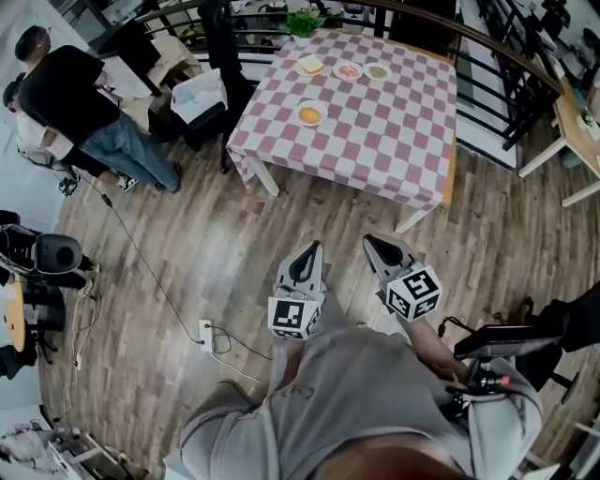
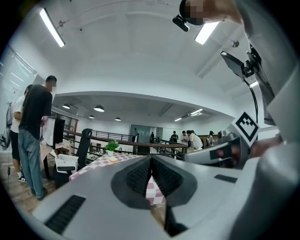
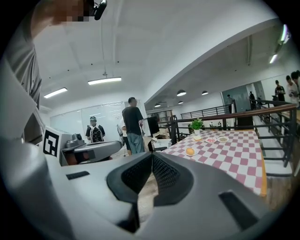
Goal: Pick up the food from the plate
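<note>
The left gripper (image 2: 151, 157) has its two jaws pressed tight together, and there is nothing between them. The right gripper (image 3: 152, 155) is the same: jaws closed and empty.

The person holds both grippers out in front, side by side, over the wood floor (image 1: 187, 253). Both of them point toward a table (image 1: 394, 141) with a pink and white checked cloth. The table is well apart from the jaws, with bare floor in between.

On the near part of the table sits a small plate (image 1: 297, 120) with a round orange bun (image 1: 309, 114) on it. Nothing is touching the bun. A row of three small plates (image 1: 337, 71) with other food sits at the far edge, near a little green plant (image 1: 302, 21).

Off to the left of the table, a person in a black shirt (image 1: 64, 89) stands near a dark chair (image 2: 84, 138).
</note>
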Action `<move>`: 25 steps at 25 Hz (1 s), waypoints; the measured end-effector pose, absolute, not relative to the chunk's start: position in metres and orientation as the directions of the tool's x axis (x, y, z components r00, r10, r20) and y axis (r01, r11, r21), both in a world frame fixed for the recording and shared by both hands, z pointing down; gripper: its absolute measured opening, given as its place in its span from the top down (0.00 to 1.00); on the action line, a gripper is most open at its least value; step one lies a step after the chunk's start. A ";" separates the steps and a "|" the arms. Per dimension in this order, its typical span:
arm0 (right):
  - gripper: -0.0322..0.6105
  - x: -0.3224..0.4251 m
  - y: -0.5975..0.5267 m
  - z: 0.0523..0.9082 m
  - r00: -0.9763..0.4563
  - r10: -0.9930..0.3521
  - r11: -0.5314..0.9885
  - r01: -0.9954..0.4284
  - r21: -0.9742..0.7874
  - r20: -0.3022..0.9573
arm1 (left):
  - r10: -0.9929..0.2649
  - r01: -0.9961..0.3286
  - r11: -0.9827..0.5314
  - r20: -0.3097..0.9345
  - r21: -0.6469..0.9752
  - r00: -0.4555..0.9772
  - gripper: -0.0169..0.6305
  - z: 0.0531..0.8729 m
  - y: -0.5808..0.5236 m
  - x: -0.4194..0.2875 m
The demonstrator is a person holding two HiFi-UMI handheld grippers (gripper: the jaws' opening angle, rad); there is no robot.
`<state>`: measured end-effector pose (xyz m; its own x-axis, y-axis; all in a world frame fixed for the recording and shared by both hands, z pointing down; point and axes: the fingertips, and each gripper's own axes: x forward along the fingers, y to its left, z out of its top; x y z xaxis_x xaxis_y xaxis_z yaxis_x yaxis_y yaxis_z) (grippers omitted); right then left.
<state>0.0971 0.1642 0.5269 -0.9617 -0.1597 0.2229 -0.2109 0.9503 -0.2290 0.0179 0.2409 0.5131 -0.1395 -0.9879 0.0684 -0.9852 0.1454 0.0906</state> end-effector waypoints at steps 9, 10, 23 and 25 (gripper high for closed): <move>0.93 0.024 0.109 0.496 -0.929 -0.289 0.923 -0.334 -0.192 0.230 | -0.995 -0.995 -0.047 -0.088 0.090 0.039 0.96 0.457 0.198 -0.074; 0.93 0.019 0.103 0.493 -0.924 -0.307 0.919 -0.350 -0.182 0.228 | -0.994 -0.994 -0.062 -0.091 0.095 0.053 0.96 0.457 0.195 -0.080; 0.93 0.013 0.062 0.531 -0.841 -0.439 0.829 -0.515 -0.217 0.317 | -0.987 -0.977 -0.157 -0.042 0.144 0.153 0.96 0.502 0.147 -0.115; 0.93 0.006 0.050 0.533 -0.847 -0.423 0.834 -0.503 -0.228 0.321 | -0.989 -0.979 -0.150 -0.034 0.140 0.147 0.96 0.501 0.135 -0.116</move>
